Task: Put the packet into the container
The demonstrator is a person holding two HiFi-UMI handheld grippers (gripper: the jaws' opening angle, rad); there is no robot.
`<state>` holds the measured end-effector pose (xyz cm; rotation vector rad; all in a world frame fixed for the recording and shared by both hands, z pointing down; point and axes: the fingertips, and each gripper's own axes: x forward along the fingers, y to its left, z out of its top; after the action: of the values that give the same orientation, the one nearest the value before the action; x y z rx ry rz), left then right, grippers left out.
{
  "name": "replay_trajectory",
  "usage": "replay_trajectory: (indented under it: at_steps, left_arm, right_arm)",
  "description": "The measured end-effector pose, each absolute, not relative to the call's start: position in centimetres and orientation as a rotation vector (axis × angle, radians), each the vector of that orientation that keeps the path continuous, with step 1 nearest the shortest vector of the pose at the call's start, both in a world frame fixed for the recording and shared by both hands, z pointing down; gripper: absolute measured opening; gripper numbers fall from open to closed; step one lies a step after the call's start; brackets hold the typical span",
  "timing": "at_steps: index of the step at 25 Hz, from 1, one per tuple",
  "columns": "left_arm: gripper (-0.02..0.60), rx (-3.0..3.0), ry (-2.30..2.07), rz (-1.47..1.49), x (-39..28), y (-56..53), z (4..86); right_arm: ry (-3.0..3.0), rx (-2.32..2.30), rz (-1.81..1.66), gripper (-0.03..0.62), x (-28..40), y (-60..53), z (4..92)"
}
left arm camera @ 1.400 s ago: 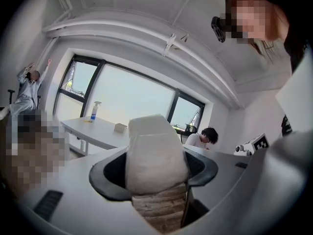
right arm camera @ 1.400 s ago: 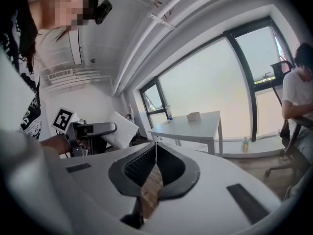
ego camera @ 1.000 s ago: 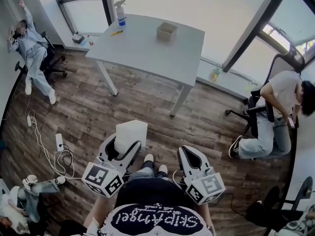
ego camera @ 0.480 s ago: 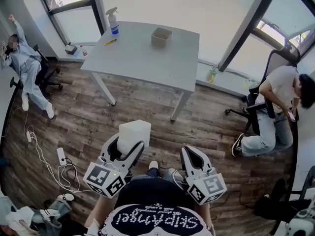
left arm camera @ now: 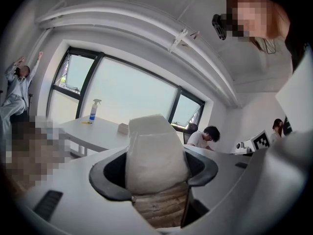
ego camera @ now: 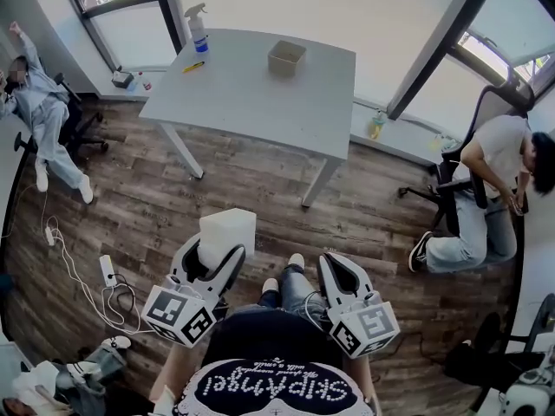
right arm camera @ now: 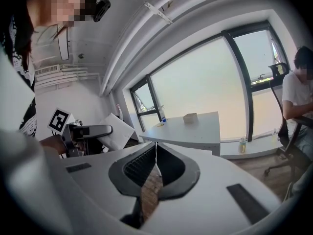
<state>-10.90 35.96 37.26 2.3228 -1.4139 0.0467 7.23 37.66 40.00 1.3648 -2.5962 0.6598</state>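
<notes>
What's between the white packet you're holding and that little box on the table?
In the head view, only wood floor and then bare tabletop separate the packet, gripped by the left gripper, from the container.

Your head camera looks steeply down past your chest, with the left gripper [ego camera: 212,250] and right gripper [ego camera: 336,263] low in frame and the table [ego camera: 251,94] well ahead. Each gripper camera sits close behind its own jaws, facing forward and tilted up. The packet [left arm camera: 155,153] fills the left gripper view's middle. All three views share that table and its container [ego camera: 287,57].
</notes>
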Motion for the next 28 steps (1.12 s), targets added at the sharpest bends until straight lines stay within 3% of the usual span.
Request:
replay_trajectory:
  at_steps: [28]
  left_arm:
    - [0.287,2.276,-1.523,0.041,-7.4,24.4,37.1]
  right_arm:
    - [-2.650,1.202,0.637,0.015,9.8,24.3,40.5]
